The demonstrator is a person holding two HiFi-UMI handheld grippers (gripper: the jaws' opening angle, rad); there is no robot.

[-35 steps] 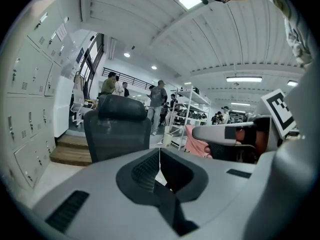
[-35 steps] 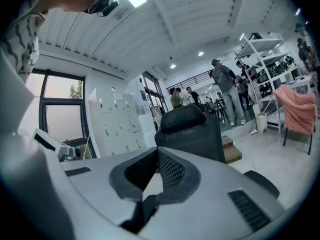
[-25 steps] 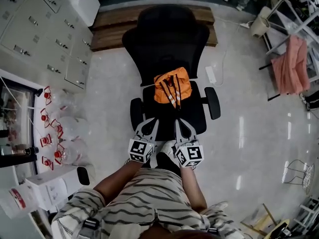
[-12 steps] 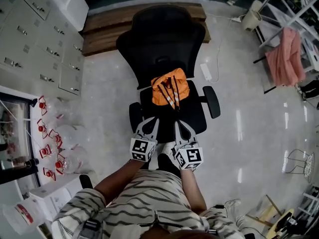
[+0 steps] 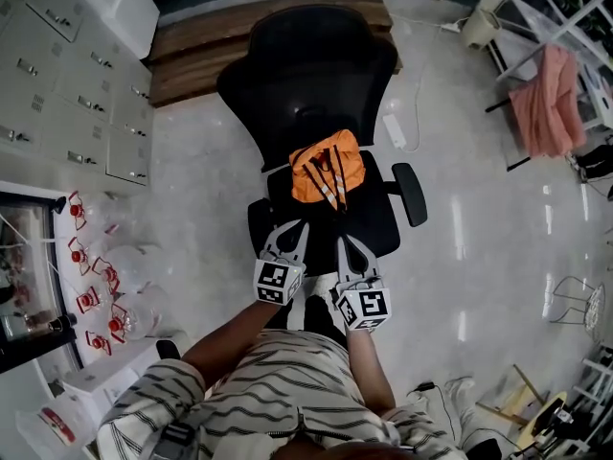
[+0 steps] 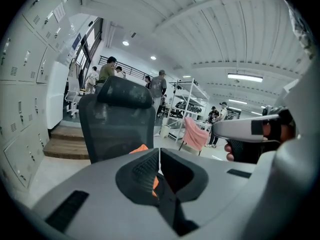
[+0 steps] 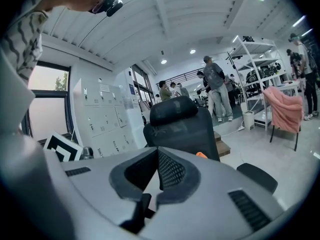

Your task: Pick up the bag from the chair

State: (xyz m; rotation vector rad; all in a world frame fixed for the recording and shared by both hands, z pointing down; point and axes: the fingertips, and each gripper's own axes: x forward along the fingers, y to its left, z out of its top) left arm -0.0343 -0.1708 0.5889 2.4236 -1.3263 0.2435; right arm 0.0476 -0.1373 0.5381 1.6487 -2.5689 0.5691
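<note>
An orange bag with striped straps lies on the seat of a black office chair, close to the backrest. My left gripper and right gripper hover side by side over the seat's front edge, a short way before the bag. Both are shut with nothing between the jaws. In the left gripper view the bag shows as an orange edge just past the shut left gripper, in front of the chair back. In the right gripper view only an orange tip of the bag peeks over the right gripper.
Grey lockers line the left side, with a wooden step behind the chair. Clear bottles with red caps stand at the lower left. A pink cloth hangs on a rack at right. Several people stand in the background.
The head view has shifted a little. Both grippers stay shut in about the same place before the seat's front edge, and the bag has not moved on the chair.
</note>
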